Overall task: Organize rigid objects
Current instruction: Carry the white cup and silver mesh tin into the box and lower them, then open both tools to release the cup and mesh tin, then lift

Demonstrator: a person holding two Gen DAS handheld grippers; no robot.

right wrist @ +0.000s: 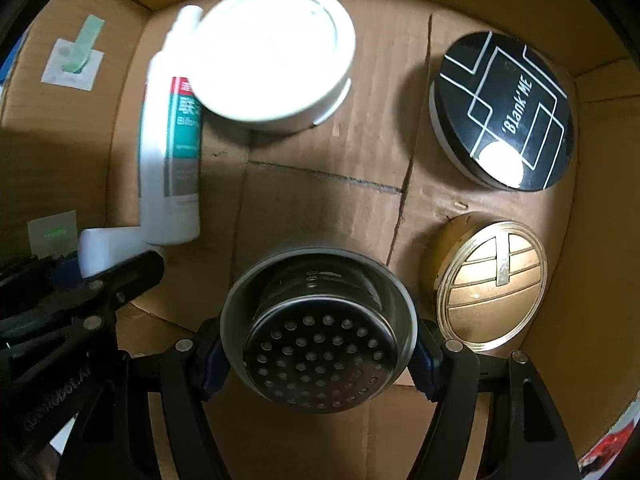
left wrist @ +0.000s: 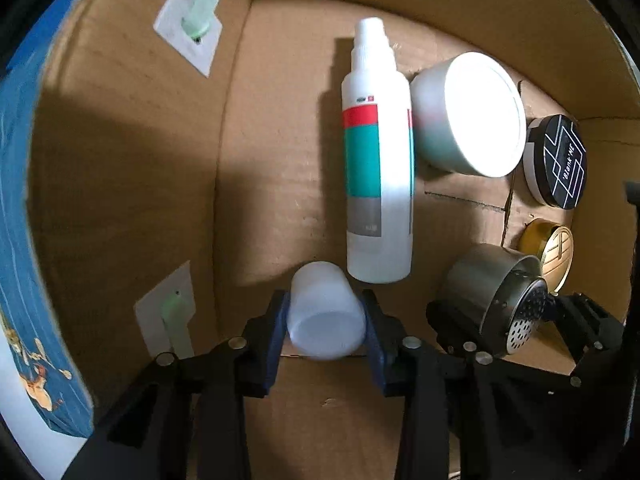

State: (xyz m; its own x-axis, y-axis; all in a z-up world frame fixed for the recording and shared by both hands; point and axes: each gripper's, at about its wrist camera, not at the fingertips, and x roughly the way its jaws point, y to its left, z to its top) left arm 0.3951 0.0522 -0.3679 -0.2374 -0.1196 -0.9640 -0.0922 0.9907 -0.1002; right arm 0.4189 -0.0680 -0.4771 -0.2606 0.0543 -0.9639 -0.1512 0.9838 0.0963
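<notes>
Left gripper [left wrist: 326, 312] clamped white cap [left wrist: 326, 312]; spray bottle [left wrist: 378, 160] lay lengthwise dead ahead, base nearest. Right gripper [right wrist: 320, 350] gripped steel strainer [right wrist: 320, 332].

Counts: one cardboard box [left wrist: 280, 160]. One white spray bottle [left wrist: 378, 168] with red-teal label. One small translucent white cap [left wrist: 326, 312]. One white round lidded tub [left wrist: 468, 116]. One black round compact [right wrist: 504, 110], white line pattern on lid. One gold round compact [right wrist: 490, 286]. One steel perforated strainer cup [right wrist: 318, 330]. Two white stickers with green tabs on the box wall: upper [left wrist: 192, 20], lower [left wrist: 170, 312]. Two tools: left [left wrist: 326, 316], right [right wrist: 318, 350]. Seven loose-looking items total, counting tools out.
</notes>
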